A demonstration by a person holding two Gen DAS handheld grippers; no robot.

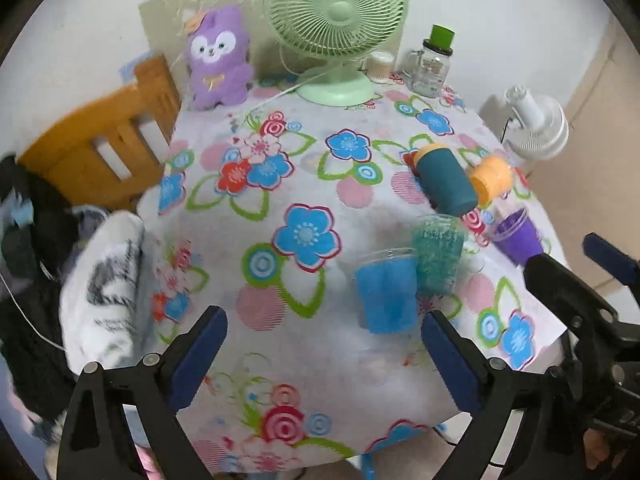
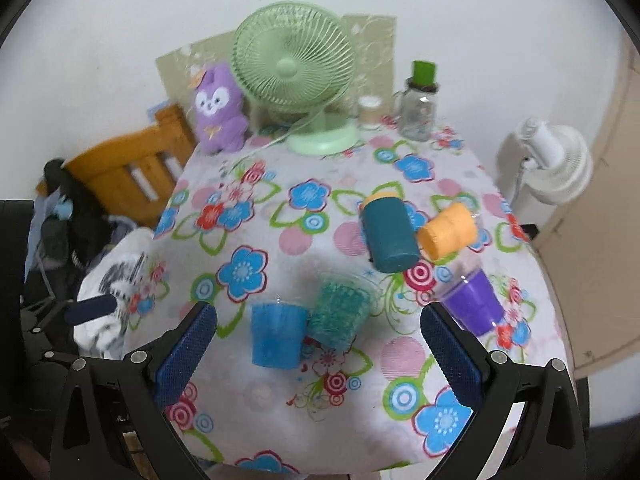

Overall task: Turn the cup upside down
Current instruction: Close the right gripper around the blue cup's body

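The blue cup (image 2: pixel 276 334) stands upright, mouth up, near the table's front edge, touching the teal cup (image 2: pixel 339 316) on its right. The right gripper (image 2: pixel 318 354) hovers spread around it, likely lining up a grasp; the left gripper (image 1: pixel 322 354) waits, also spread and empty.

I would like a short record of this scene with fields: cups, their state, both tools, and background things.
upright cups: blue cup, teal-green cup, purple cup
lying cups: dark teal cup, orange cup
contact: blue and teal-green cups side by side, seemingly touching
left tool: open, holds nothing
right tool: open, holds nothing
table: floral cloth
background: green fan, purple plush toy, glass jar
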